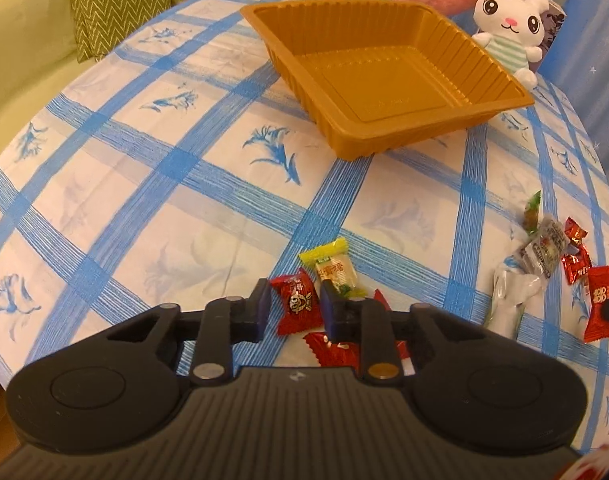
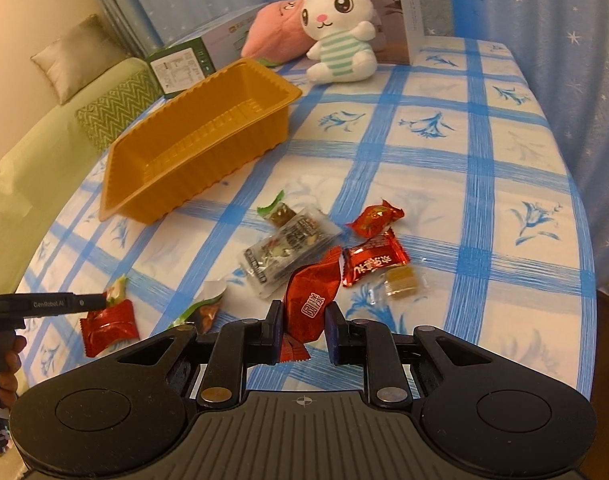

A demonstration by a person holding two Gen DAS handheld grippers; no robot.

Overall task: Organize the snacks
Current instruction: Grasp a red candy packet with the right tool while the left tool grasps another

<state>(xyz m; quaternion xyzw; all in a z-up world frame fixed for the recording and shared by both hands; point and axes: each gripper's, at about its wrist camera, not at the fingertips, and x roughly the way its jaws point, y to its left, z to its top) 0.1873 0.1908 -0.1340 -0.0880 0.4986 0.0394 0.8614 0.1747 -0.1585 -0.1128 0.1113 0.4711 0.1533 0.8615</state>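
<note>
An empty orange plastic tray stands on the blue-checked tablecloth; it also shows in the right wrist view. My left gripper is partly open just above the table, its fingers on either side of a red candy, with a yellow-green snack just beyond and another red wrapper beneath. My right gripper is shut on a red wrapped candy and holds it upright. More snacks lie ahead of it: a clear packet, red candies, a yellow candy.
A white bunny plush, a pink plush and boxes stand at the table's far edge. A green sofa with cushions is to the left. The left gripper also shows in the right wrist view beside red and green wrappers.
</note>
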